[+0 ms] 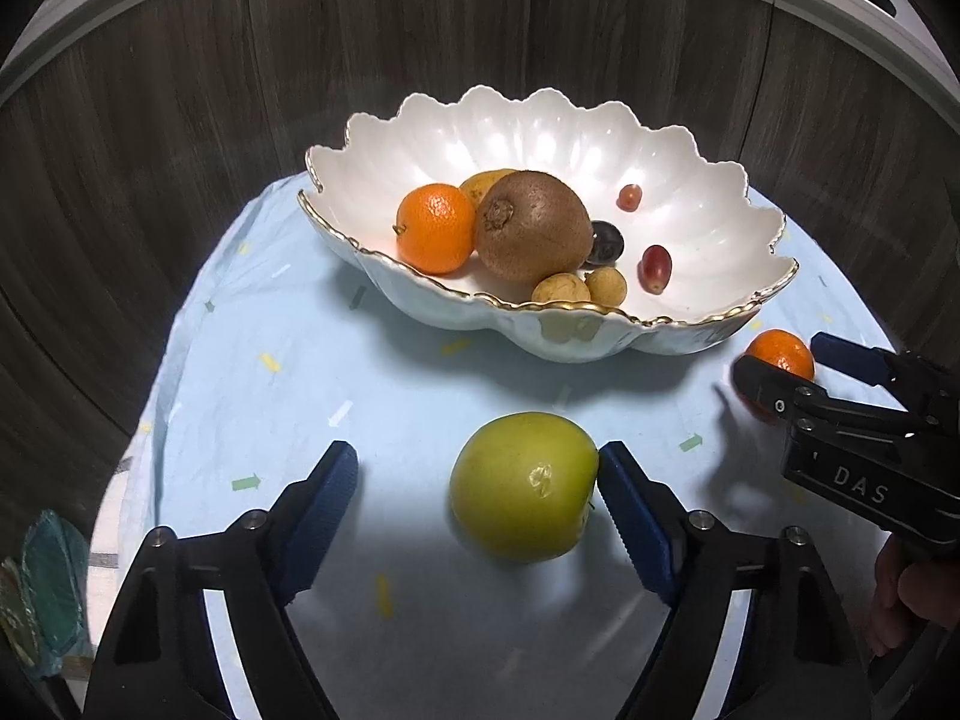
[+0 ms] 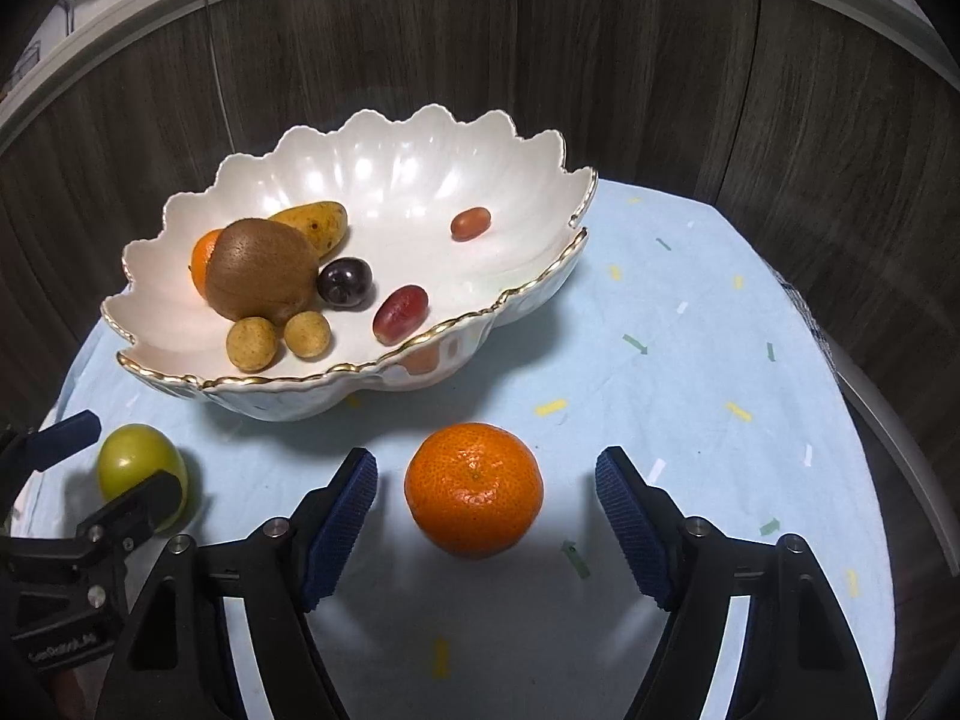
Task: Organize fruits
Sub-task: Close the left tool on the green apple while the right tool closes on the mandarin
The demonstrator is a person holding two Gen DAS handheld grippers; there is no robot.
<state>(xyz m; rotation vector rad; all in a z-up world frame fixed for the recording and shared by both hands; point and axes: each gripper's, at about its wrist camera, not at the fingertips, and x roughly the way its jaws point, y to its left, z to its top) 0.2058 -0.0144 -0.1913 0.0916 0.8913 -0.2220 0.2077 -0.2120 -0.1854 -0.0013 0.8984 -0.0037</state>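
Observation:
A white scalloped bowl (image 1: 708,222) with a gold rim stands on the light blue cloth; it also shows in the right wrist view (image 2: 528,192). It holds a kiwi (image 1: 531,225), an orange (image 1: 437,227), a yellow fruit, grapes and two small tan fruits. A green apple (image 1: 522,483) lies on the cloth between the open fingers of my left gripper (image 1: 474,489), touching the right finger. A second orange (image 2: 474,489) lies on the cloth between the open fingers of my right gripper (image 2: 486,492), touching neither. The apple also shows in the right wrist view (image 2: 135,465).
The round table is covered by the blue cloth (image 2: 690,360). A dark wood-panel wall (image 1: 150,150) curves close behind the bowl. Teal fabric (image 1: 42,576) hangs at the table's left edge. The right gripper (image 1: 780,363) appears in the left wrist view.

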